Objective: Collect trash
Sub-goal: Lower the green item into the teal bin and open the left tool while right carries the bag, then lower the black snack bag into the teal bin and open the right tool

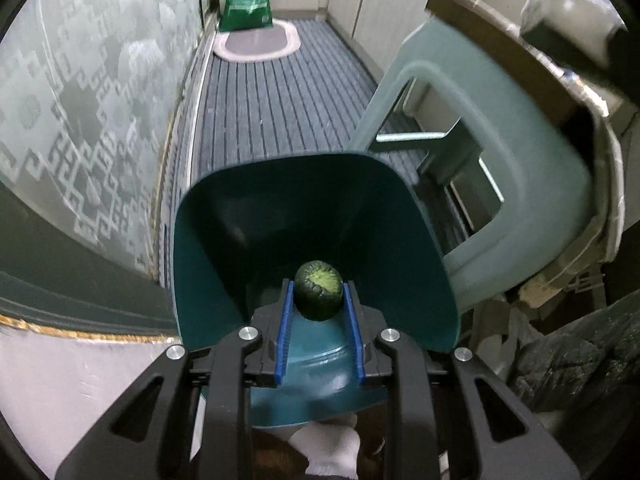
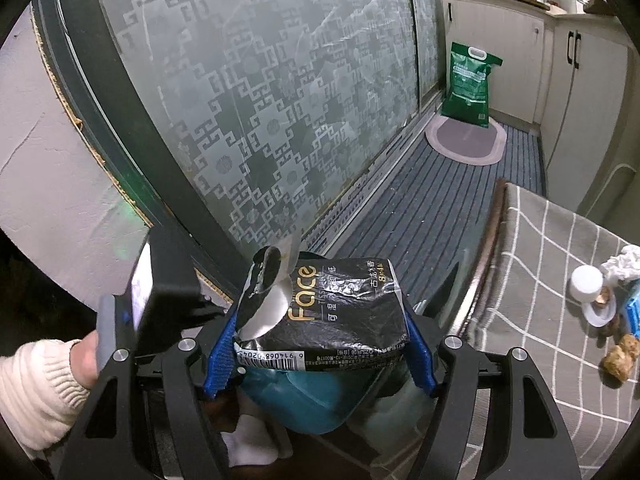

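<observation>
The left gripper (image 1: 319, 300) held a small round dark-green ball (image 1: 318, 295) of crumpled wrapping between its blue pads (image 1: 285, 328), jaws drawn narrow on it. It pointed steeply down over the open mouth of a teal bin (image 1: 256, 216), so the ball hung just above the bin's near inner wall, not touching it. A pale blue-green plastic stool (image 1: 532, 184) stood just beside the bin on its right, on the dark striped floor mat (image 1: 280, 100). A white sock (image 1: 328, 452) showed below the gripper.

The right gripper (image 2: 320, 344) stood fairly wide, its blue pads (image 2: 220, 348) pressed on both ends of a black tissue pack (image 2: 332, 312) printed "Face" in gold, with a torn flap at its top left. Under the pack showed part of the teal bin, though whether the pack was over its mouth or only its side was hard to tell from this angle. At the left edge a hand (image 2: 86, 360) in a cream knitted sleeve (image 2: 36, 392) gripped the other tool's handle.

To the right, a counter (image 2: 552, 248) with a grey checked cloth carried a white cup (image 2: 586, 284), a crumpled tissue (image 2: 624, 262) and some brown scraps (image 2: 620, 356). Farther back a green sack (image 2: 468, 84) stood against the frosted patterned glass door (image 2: 260, 100), beside an oval rug (image 2: 466, 140).
</observation>
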